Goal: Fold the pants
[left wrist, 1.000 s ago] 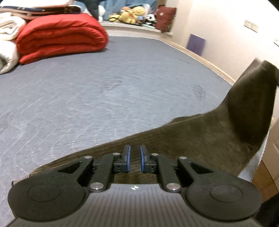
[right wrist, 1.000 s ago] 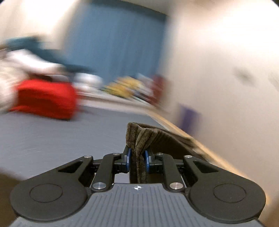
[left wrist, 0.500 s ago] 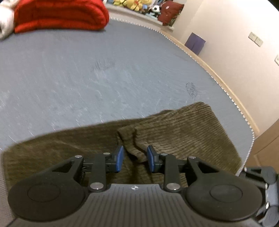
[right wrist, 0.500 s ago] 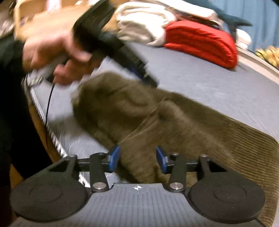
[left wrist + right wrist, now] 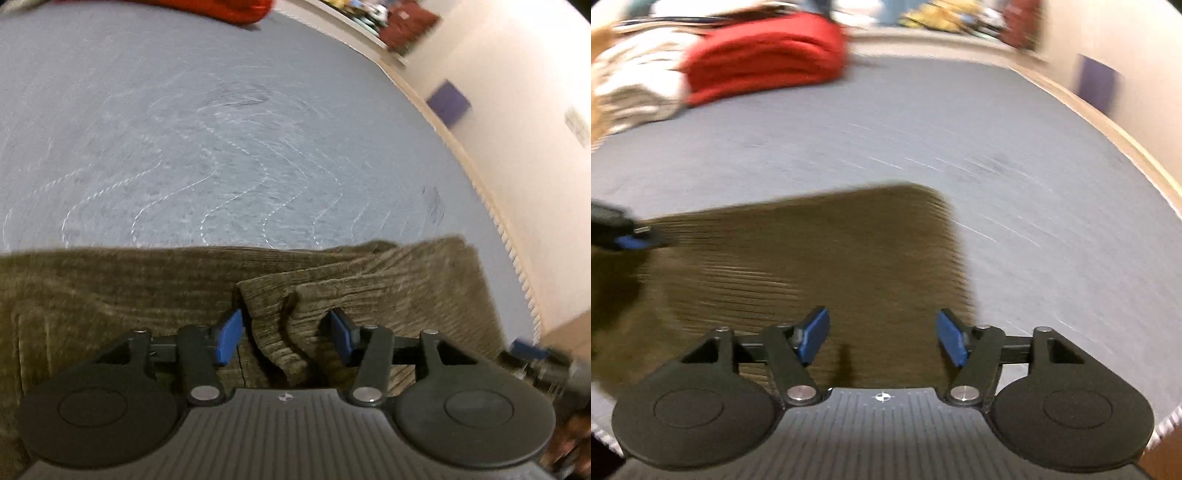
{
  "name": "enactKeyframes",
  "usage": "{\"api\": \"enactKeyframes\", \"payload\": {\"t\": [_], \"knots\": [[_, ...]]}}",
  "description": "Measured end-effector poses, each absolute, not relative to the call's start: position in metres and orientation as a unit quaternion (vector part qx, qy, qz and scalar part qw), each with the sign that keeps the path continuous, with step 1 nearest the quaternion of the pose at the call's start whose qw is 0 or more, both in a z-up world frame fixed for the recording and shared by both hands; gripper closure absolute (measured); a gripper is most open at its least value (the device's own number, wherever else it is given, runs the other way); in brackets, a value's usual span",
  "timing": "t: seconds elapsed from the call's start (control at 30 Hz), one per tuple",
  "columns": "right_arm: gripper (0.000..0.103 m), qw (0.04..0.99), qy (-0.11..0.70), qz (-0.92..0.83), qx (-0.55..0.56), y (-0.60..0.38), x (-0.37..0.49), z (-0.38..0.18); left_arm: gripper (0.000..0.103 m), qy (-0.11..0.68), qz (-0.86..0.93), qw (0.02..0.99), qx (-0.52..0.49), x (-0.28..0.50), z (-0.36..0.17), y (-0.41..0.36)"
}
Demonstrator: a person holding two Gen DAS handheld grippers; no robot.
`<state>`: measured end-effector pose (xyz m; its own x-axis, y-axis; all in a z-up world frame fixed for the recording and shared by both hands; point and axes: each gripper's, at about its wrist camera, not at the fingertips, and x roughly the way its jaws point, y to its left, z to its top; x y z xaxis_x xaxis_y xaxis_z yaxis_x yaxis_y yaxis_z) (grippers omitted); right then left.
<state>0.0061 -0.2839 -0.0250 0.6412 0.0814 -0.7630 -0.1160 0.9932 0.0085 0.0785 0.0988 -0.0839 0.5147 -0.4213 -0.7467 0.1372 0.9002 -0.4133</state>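
Olive-brown corduroy pants (image 5: pixel 110 288) lie flat on a grey-blue quilted bed (image 5: pixel 221 129). My left gripper (image 5: pixel 286 338) hangs just over them with its jaws opening; a loose bunched fold (image 5: pixel 280 317) of the cloth sits between the blue pads (image 5: pixel 229 338) without being pressed. In the blurred right wrist view the same pants (image 5: pixel 812 251) spread out below my right gripper (image 5: pixel 882 338), whose jaws are opening wide with flat cloth beneath and nothing pinched. The left gripper's blue tip (image 5: pixel 631 240) shows at that view's left edge.
A folded red blanket (image 5: pixel 764 55) and white bedding (image 5: pixel 631 92) are piled at the far end of the bed. Stuffed toys (image 5: pixel 942 18) line a ledge beyond. The bed's right edge (image 5: pixel 517 258) runs along a cream wall with a purple panel (image 5: pixel 448 103).
Both grippers came down to the bed with the pants, then their jaws spread and let the cloth go. The raised end of the pants now lies flat, folded over.
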Motion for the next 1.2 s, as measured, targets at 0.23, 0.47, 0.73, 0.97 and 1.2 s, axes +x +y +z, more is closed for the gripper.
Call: {"api": "enactKeyframes", "payload": {"t": [0.23,0.47,0.73,0.97,1.2], "knots": [[0.033,0.887,0.460,0.020,0.033,-0.321,0.002,-0.044,0.091,0.335,-0.140,0.931,-0.036,0.062,-0.031,0.078],[0.027,0.877,0.477,0.023,0.047,-0.322,0.005,-0.055,0.081,0.353,-0.120,0.928,-0.002,0.059,-0.040,0.065],[0.026,0.872,0.486,0.023,0.056,-0.324,0.010,-0.059,0.080,0.347,-0.123,0.930,0.016,0.056,-0.038,0.051],[0.026,0.872,0.487,0.019,0.055,-0.324,0.009,-0.060,0.080,0.313,-0.140,0.939,0.010,0.035,-0.017,0.046],[0.026,0.869,0.490,0.016,0.060,-0.325,0.010,-0.062,0.084,0.344,-0.194,0.918,0.023,0.032,-0.030,0.028]]}}
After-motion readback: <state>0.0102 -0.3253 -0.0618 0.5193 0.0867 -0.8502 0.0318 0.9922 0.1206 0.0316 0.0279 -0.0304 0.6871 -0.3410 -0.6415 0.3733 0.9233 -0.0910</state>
